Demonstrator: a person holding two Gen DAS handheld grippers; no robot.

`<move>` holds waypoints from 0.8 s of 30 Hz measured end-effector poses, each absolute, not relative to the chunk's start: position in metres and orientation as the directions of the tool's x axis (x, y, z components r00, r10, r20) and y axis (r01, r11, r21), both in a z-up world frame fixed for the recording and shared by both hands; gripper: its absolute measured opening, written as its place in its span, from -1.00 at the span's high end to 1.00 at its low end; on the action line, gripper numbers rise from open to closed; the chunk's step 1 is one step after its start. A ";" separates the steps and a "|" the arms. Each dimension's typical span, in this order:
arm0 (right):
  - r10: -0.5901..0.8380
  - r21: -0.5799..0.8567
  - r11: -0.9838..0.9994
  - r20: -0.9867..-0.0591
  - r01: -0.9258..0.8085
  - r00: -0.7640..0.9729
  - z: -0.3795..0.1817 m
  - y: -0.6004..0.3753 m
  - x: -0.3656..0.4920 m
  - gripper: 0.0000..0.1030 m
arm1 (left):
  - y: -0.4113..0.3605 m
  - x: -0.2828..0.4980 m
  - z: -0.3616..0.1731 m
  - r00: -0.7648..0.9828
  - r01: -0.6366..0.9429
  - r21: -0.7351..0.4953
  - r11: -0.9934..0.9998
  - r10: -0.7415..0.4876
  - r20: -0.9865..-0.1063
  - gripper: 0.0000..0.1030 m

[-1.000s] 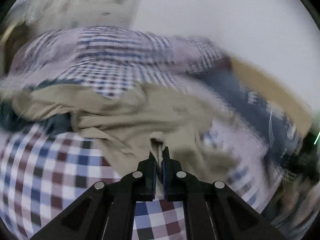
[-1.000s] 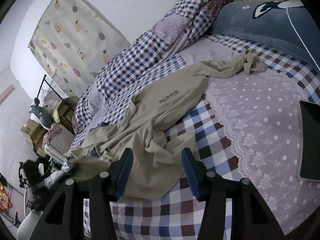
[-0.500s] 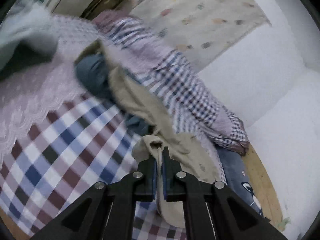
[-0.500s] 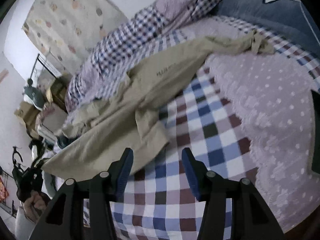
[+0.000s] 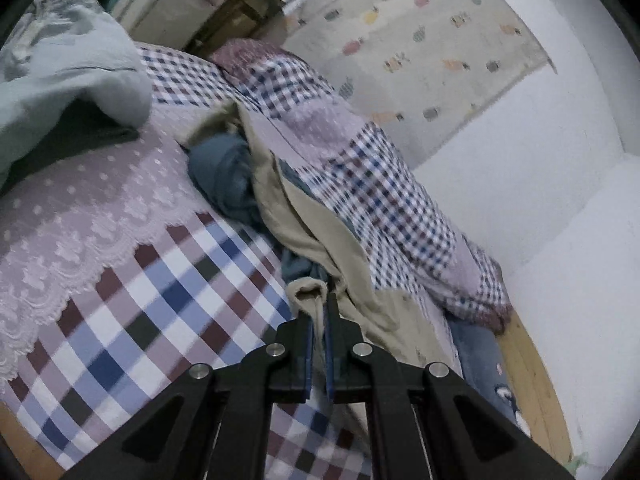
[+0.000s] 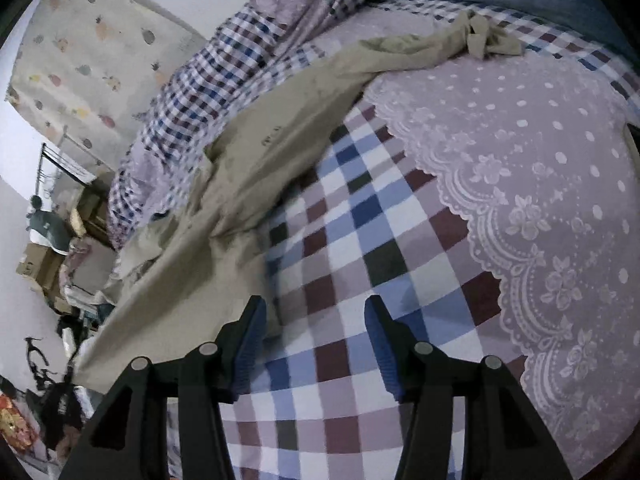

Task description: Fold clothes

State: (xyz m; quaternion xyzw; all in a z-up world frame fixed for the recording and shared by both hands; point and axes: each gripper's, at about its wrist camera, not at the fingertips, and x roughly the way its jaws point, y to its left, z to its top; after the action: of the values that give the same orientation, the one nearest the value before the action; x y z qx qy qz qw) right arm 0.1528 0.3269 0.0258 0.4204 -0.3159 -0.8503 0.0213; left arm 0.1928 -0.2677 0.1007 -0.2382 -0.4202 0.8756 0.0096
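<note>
A beige garment (image 6: 280,148) lies stretched in a long diagonal across the bed, one end bunched at the far right (image 6: 484,38). In the left wrist view my left gripper (image 5: 318,312) is shut on a hem fold of the beige garment (image 5: 312,240), which trails away up the bed past a blue garment (image 5: 224,176). My right gripper (image 6: 314,316) stands open just above the checked sheet, its left finger touching the garment's lower edge, nothing between the fingers.
The bed has a checked sheet (image 6: 360,240) with a lilac lace panel (image 6: 540,168). A rumpled checked duvet (image 5: 360,168) lies along the wall side. A pale blue garment (image 5: 68,68) is heaped at the left. Boxes and clutter (image 6: 44,256) stand beyond the bed.
My left gripper has swung around and pulled the beige hem along with it, drawing the garment out straighter. The right gripper has dropped closer to the sheet and stayed open.
</note>
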 end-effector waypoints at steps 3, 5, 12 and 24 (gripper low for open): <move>-0.310 0.547 -0.812 -0.697 -0.201 -0.646 0.029 0.320 0.152 -0.08 | -0.288 0.192 0.097 -0.900 0.221 -0.767 -0.602 0.177 -0.397 0.94; -0.325 0.545 -0.822 -0.688 -0.166 -0.649 0.033 0.313 0.151 -0.08 | -0.304 0.192 0.094 -0.911 0.244 -0.792 -0.560 0.147 -0.384 0.94; -0.359 0.488 -0.871 -0.706 -0.052 -0.610 0.033 0.283 0.147 -0.08 | -0.350 0.192 0.088 -0.930 0.326 -0.828 -0.457 0.004 -0.369 0.95; -0.380 0.339 -0.924 -0.752 0.179 -0.538 0.030 0.222 0.150 -0.05 | -0.351 0.184 0.085 -0.912 0.359 -0.791 -0.496 -0.006 -0.410 0.94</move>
State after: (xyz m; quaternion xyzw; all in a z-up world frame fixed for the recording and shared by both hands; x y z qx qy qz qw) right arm 0.1496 0.2221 0.0300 0.4529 -0.1111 -0.8700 0.1605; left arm 0.1837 -0.3510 0.0850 -0.1798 -0.4904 0.8459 -0.1077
